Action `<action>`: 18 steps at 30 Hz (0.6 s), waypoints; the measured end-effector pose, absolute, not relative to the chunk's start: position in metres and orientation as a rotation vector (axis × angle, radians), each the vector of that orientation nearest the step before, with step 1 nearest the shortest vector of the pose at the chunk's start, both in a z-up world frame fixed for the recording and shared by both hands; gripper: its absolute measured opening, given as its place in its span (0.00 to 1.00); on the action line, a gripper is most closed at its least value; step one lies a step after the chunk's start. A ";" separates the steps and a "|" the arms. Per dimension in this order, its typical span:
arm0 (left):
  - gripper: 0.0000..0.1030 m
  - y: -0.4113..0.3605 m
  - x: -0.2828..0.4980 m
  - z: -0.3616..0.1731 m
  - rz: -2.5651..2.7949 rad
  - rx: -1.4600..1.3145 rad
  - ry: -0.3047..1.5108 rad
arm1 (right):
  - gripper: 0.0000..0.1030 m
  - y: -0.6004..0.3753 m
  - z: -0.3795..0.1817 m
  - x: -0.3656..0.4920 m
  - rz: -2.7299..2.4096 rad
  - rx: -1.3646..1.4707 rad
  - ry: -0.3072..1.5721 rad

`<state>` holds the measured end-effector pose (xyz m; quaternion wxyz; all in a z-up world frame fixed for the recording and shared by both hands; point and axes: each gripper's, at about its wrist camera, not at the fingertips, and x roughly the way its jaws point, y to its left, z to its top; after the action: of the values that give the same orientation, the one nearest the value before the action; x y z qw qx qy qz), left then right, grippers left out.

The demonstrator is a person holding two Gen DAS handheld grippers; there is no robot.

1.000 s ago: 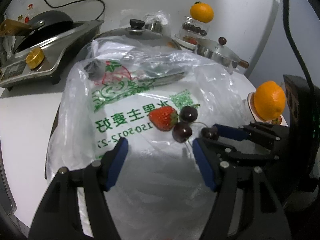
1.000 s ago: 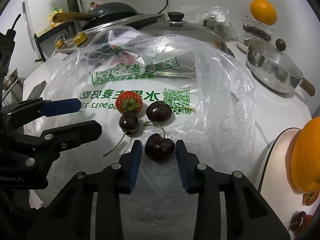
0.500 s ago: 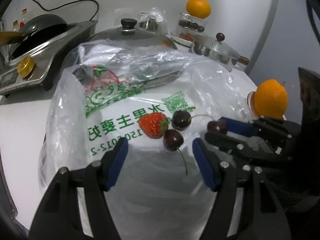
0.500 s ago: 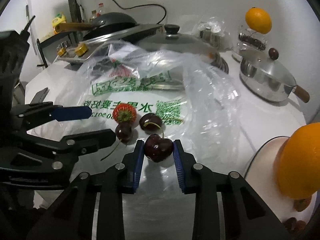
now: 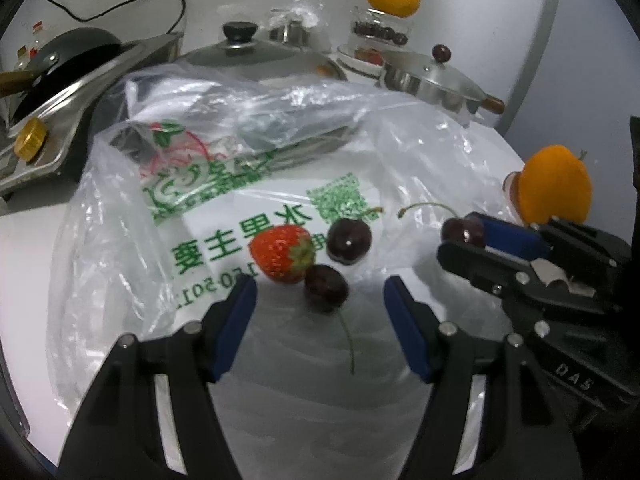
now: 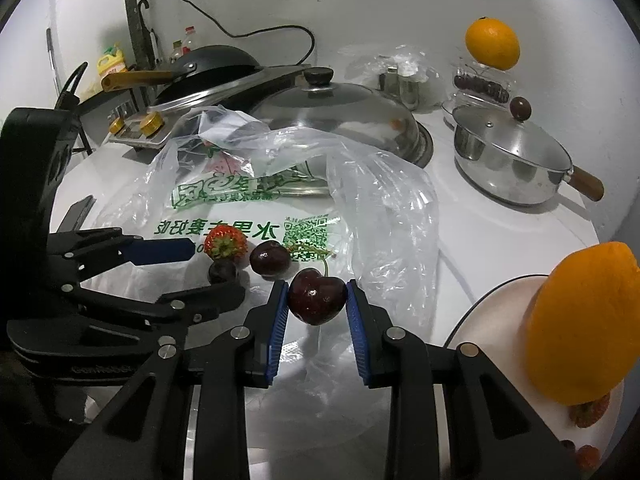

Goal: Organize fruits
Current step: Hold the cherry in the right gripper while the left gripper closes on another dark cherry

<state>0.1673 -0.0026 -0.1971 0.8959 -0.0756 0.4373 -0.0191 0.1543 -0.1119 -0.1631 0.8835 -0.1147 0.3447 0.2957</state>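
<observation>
The right gripper (image 6: 317, 300) is clamped on a dark cherry (image 6: 317, 296) above the plastic bag (image 6: 380, 216), likely bound for the plate (image 6: 476, 320) at the counter's right edge, while the left gripper (image 5: 320, 300), jaws apart, nears a stemmed cherry (image 5: 326, 288) beside the strawberry (image 5: 280, 252).

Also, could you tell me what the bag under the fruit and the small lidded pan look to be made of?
Bag: thin clear plastic film, glossy and crinkled, with green print, the surface showing through. Lidded pan: polished metal, probably stainless steel, with mirror reflections; its handle looks like brown wood.
</observation>
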 end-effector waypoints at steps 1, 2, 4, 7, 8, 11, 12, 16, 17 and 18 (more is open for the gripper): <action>0.61 -0.003 0.168 -0.198 -0.046 -0.162 0.910 | 0.30 -0.112 -0.163 0.154 0.617 -0.236 0.718; 0.58 -0.004 0.169 -0.199 -0.048 -0.163 0.913 | 0.30 -0.112 -0.164 0.154 0.620 -0.235 0.718; 0.58 -0.006 0.170 -0.200 -0.052 -0.158 0.914 | 0.30 -0.112 -0.164 0.154 0.624 -0.231 0.718; 0.54 -0.011 0.171 -0.198 -0.067 -0.141 0.909 | 0.30 -0.114 -0.166 0.154 0.626 -0.225 0.722; 0.54 -0.012 0.171 -0.198 -0.066 -0.137 0.909 | 0.30 -0.114 -0.166 0.154 0.626 -0.223 0.722; 0.50 -0.014 0.172 -0.196 -0.069 -0.130 0.899 | 0.30 -0.115 -0.165 0.154 0.628 -0.217 0.718; 0.49 -0.014 0.171 -0.195 -0.068 -0.127 0.896 | 0.30 -0.115 -0.165 0.154 0.628 -0.216 0.717; 0.46 -0.015 0.171 -0.193 -0.073 -0.128 0.894 | 0.30 -0.116 -0.166 0.155 0.630 -0.215 0.718; 0.44 -0.014 0.171 -0.194 -0.074 -0.128 0.896 | 0.30 -0.116 -0.166 0.155 0.630 -0.215 0.718; 0.42 -0.014 0.171 -0.194 -0.076 -0.130 0.898 | 0.30 -0.116 -0.166 0.155 0.630 -0.214 0.718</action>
<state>0.1705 -0.0136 -0.1943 0.8981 -0.0626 0.4338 -0.0366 0.1547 -0.1158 -0.1660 0.8826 -0.1029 0.3448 0.3024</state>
